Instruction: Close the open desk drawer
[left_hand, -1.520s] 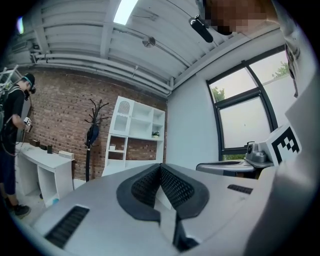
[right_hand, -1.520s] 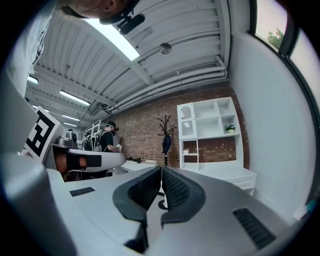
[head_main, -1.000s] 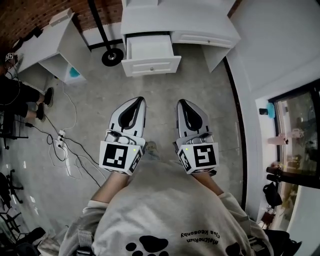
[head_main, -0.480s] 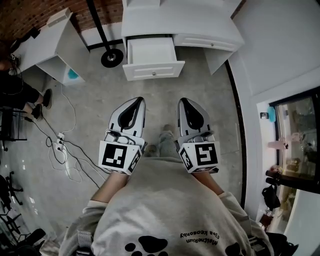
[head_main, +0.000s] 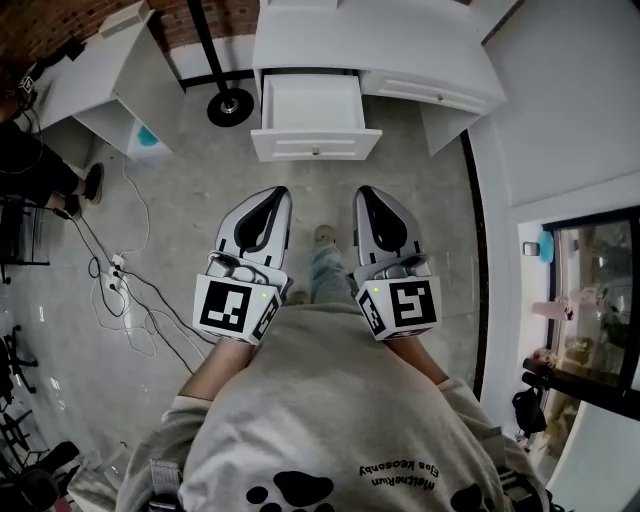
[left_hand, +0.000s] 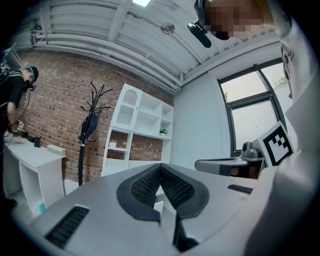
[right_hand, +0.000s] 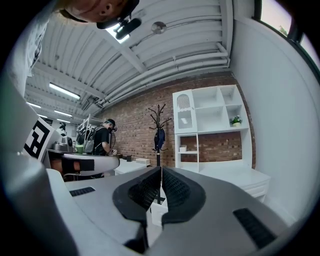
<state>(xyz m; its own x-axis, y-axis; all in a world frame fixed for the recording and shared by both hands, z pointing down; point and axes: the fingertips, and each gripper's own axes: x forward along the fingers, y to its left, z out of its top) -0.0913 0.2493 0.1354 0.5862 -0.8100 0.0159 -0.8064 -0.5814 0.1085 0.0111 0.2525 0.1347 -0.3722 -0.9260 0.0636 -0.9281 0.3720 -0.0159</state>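
Desk drawer (head_main: 315, 145) stands pulled out, showing only its white bottom; left tongs (head_main: 274, 194) and right tongs (head_main: 364, 193) both closed tight.

Two grippers are held side by side: one left gripper (head_main: 270, 200) and one right gripper (head_main: 368, 198). Ahead of their tips stands one white desk (head_main: 400, 45) with two drawers, one open drawer (head_main: 315, 146) and one closed drawer (head_main: 432, 95). Off the left gripper's side are one coat stand (head_main: 229, 104), one side table (head_main: 100, 70), one power strip (head_main: 112, 285) and one seated person (head_main: 30, 165).
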